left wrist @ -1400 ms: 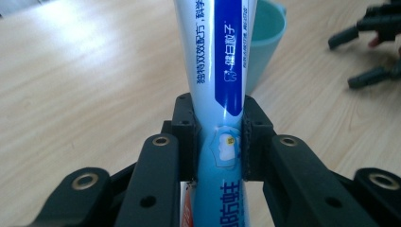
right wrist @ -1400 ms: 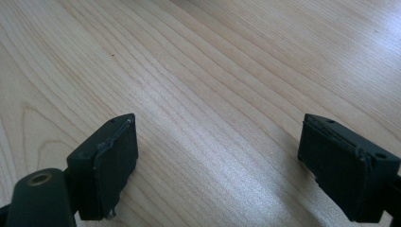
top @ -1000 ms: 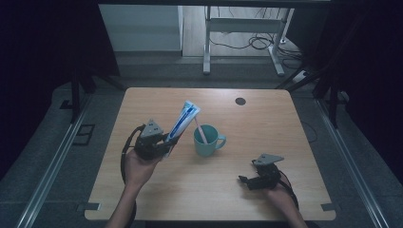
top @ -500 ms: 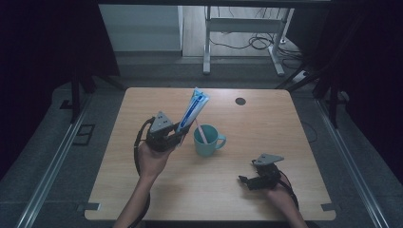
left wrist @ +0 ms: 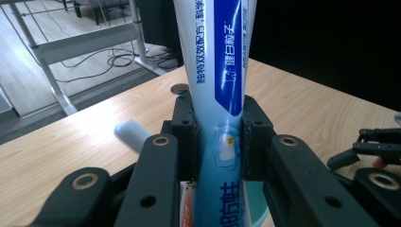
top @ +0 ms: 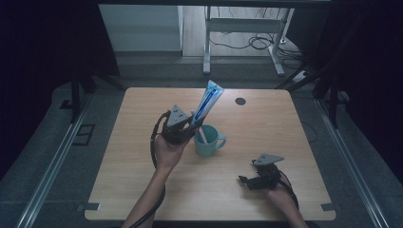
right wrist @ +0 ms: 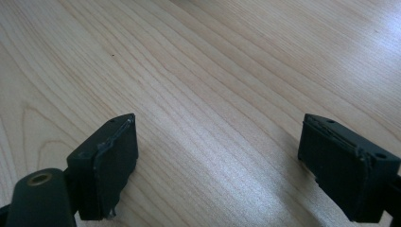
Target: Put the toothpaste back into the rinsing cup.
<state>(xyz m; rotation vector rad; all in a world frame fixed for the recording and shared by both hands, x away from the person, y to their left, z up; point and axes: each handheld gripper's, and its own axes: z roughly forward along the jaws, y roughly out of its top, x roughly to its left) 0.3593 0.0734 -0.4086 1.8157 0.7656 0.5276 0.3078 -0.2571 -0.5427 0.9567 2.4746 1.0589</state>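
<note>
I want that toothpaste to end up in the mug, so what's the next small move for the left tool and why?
Probably lower the left tool slightly toward the teal mug. It is shut on the toothpaste tube, held tilted just above the mug, which already holds a toothbrush. The right tool rests open on the table.

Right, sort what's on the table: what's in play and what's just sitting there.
In play:
- toothpaste tube, clamped in the left gripper
- teal mug, beside that gripper, with a toothbrush standing in it

Idle:
- right gripper, open, resting low over the table
- dark round spot on the far tabletop
</note>
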